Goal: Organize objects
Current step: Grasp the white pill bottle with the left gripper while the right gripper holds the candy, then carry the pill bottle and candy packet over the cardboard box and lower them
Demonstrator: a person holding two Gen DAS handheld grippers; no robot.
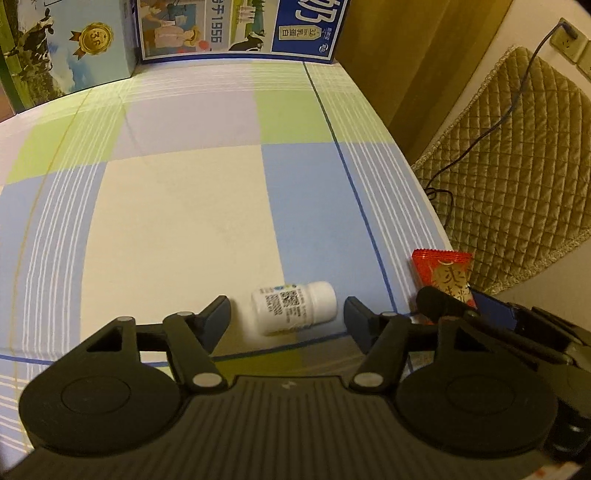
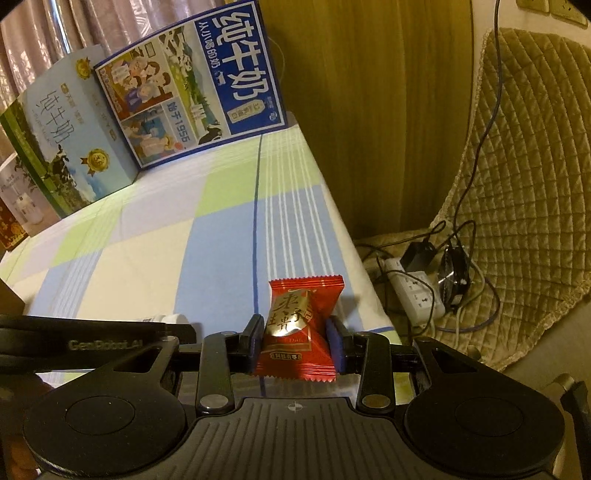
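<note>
Left wrist view shows our left claw point(image 1: 286, 312) spread wide, its two dark fingers standing well apart over the checked cloth of the desk point(image 1: 184, 206). Between them, touching neither finger, lies a small white bottle point(image 1: 294, 307) on its side, cap pointing toward the claw's right finger and a printed label with a square code facing up. Just past that right finger we see the red candy packet point(image 1: 445, 278) near the desk's edge, with the dark body of the other claw crossing in front of its lower part. Far ahead of the left claw, at the back of the desk, stand two milk cartons: a blue milk carton point(image 1: 240, 27) straight ahead and a pale green milk carton point(image 1: 62, 48) off to the left of it. In the right wrist view our right claw point(image 2: 297, 341) is drawn in narrow and grips the red candy packet point(image 2: 301, 328) by its middle, a blue pad pressed to each side, the crimped ends sticking out ahead of and behind the fingers. We cannot tell whether the packet rests on the cloth or is lifted off it. To the left of this claw a sliver of the white bottle point(image 2: 166, 318) peeks over the left claw's arm. Off to the right, below the desk's edge, a white power strip point(image 2: 413, 291) lies among cables on a quilted cushion point(image 2: 524, 184).
</note>
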